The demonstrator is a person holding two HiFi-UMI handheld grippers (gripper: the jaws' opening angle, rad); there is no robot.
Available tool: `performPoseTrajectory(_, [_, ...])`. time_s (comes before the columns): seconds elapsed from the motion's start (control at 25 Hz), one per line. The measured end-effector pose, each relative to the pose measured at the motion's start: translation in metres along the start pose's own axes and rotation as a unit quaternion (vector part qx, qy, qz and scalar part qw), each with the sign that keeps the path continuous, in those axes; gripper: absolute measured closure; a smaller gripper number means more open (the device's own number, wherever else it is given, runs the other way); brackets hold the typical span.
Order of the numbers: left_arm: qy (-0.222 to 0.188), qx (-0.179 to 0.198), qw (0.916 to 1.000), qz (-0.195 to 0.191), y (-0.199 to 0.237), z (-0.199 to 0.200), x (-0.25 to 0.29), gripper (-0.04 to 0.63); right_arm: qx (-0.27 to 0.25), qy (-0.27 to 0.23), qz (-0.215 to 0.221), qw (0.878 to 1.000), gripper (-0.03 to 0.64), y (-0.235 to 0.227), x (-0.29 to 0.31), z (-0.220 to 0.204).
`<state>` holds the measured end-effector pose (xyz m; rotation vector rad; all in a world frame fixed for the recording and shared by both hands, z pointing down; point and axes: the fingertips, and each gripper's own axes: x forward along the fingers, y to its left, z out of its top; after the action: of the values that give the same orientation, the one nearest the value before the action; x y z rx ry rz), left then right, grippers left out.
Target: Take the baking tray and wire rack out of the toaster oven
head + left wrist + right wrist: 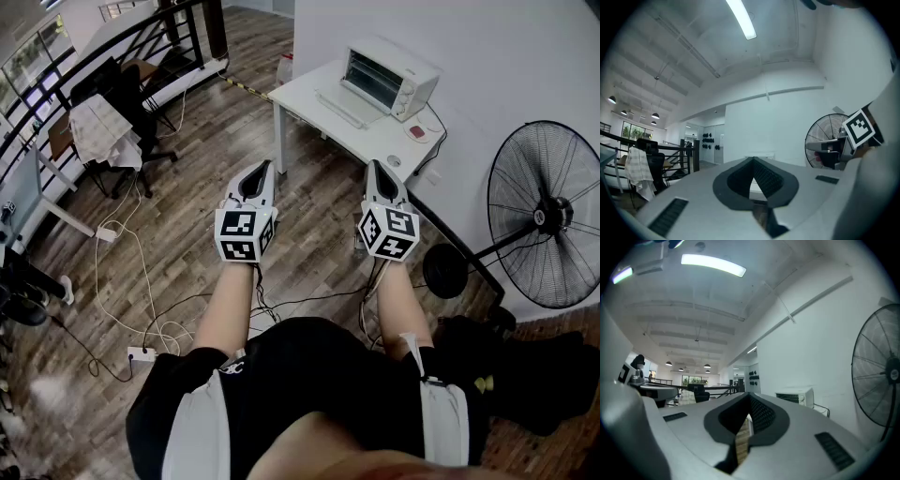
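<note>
1. Left gripper [258, 170]: jaws pressed together, empty, touching nothing
2. Right gripper [375, 169]: jaws likewise closed, empty
3. Oven [390, 75] sits on the table [298, 96], well ahead of both; tray and rack too small to make out

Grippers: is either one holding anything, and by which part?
Nothing is held. The left gripper and the right gripper are both shut and empty, well short of the toaster oven on the white table.
</note>
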<state>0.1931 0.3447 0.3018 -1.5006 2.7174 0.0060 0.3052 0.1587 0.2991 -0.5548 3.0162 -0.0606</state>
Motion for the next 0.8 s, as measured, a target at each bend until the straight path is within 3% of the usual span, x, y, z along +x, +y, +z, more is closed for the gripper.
performPoseTrajectory(0.44, [-0.003,0.001,0.9998,-0.021,0.027,-0.007,-0.020,0.586,0.004,-0.009,-0.009,1.000,0.615,0.049,0.004,-0.003])
performPoseTrajectory(0.8, [-0.008,-0.011,0.9998,-0.017,0.065,-0.006,-0.026,0.586,0.002,-0.011,-0.010,1.000,0.615,0.076,0.017,-0.007])
